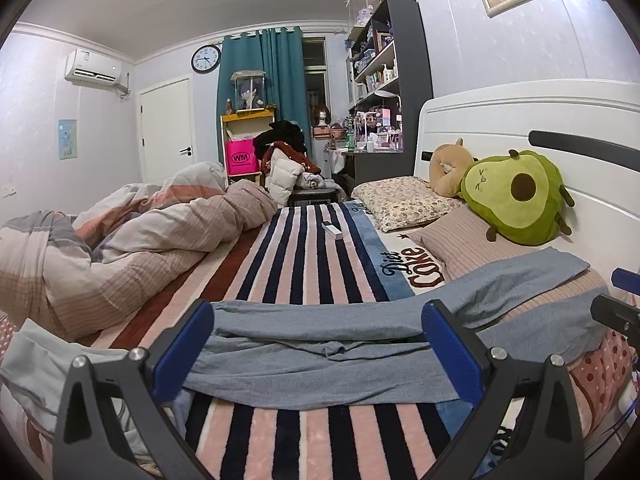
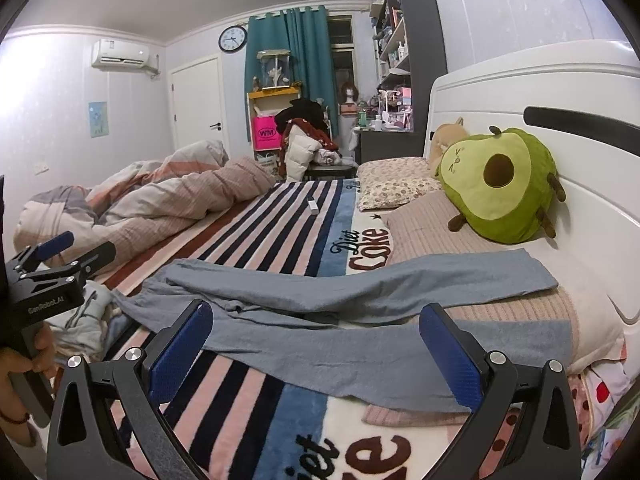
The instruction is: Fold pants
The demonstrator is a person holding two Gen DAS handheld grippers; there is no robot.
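Observation:
Grey-blue pants (image 1: pixel 320 364) lie spread across the striped blanket (image 1: pixel 304 256), legs running right over a pink pillow (image 1: pixel 452 240). My left gripper (image 1: pixel 318 352) stands open just above the waist end, blue pads wide apart, nothing between them. In the right wrist view the same pants (image 2: pixel 344 312) stretch from left to the pillow (image 2: pixel 432 232); the right gripper (image 2: pixel 316 348) hangs open over the near leg. The left gripper (image 2: pixel 64 254) shows at the left edge there, held by a hand (image 2: pixel 16 380).
A bunched duvet (image 1: pixel 132 236) fills the bed's left side. An avocado plush (image 1: pixel 516 196), a tan plush (image 1: pixel 448 164) and a floral pillow (image 1: pixel 404 200) rest by the white headboard (image 1: pixel 520 120). A small white box (image 1: pixel 332 230) lies on the blanket. Light clothes (image 2: pixel 80 320) sit at the left.

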